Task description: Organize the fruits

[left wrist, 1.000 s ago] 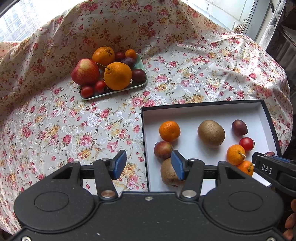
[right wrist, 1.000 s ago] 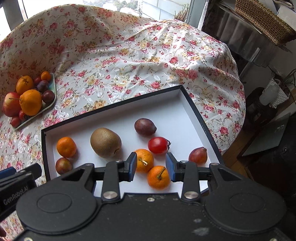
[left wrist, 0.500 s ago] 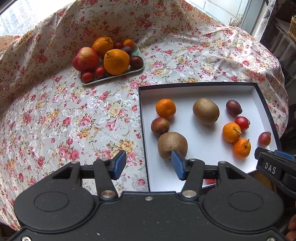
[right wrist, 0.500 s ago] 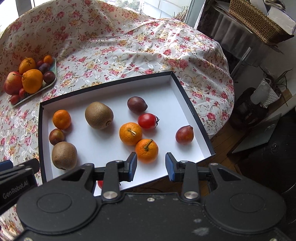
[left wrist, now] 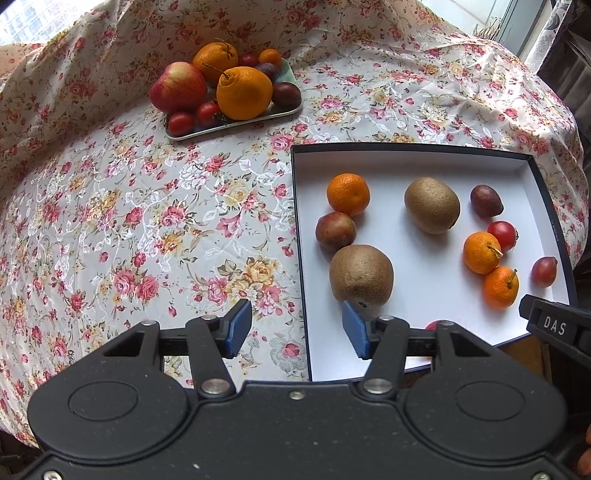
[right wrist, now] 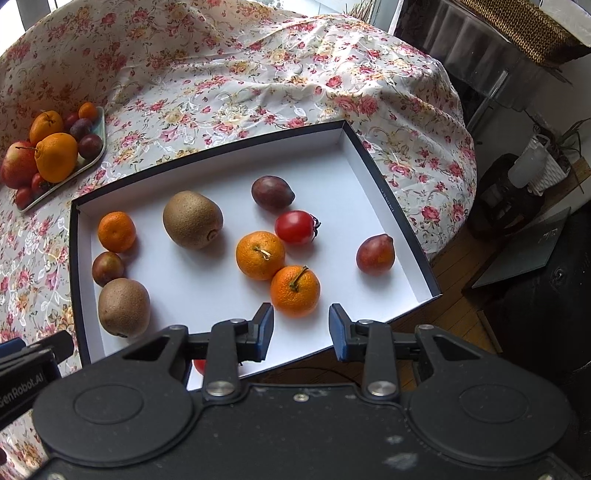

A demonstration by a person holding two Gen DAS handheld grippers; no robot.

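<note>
A white box with a dark rim (left wrist: 406, 149) (right wrist: 207, 157) lies on the flowered tablecloth. It holds two kiwis (left wrist: 360, 275) (right wrist: 192, 219), tangerines (right wrist: 260, 254) (right wrist: 294, 291), a tomato (right wrist: 295, 227) and plums (right wrist: 272, 192). A pale green tray (left wrist: 236, 125) (right wrist: 59, 184) at the back left carries an apple (left wrist: 179, 86), oranges (left wrist: 243, 92), tomatoes and plums. My left gripper (left wrist: 295, 326) hangs open over the box's near left rim, beside the near kiwi, holding nothing. My right gripper (right wrist: 301, 328) is over the box's near edge. Its jaws are closing with nothing between them.
A red fruit (left wrist: 434, 325) shows partly behind my left fingers. The box's near right corner juts past the table edge over a wooden floor (right wrist: 461, 266). Dark furniture (right wrist: 535, 295) and a wicker basket (right wrist: 524, 26) stand to the right. Bare cloth (left wrist: 147, 221) lies left of the box.
Both grippers have drawn back toward the near edge of the box, so more of its floor and the near kiwi show. The right jaws have narrowed a little.
</note>
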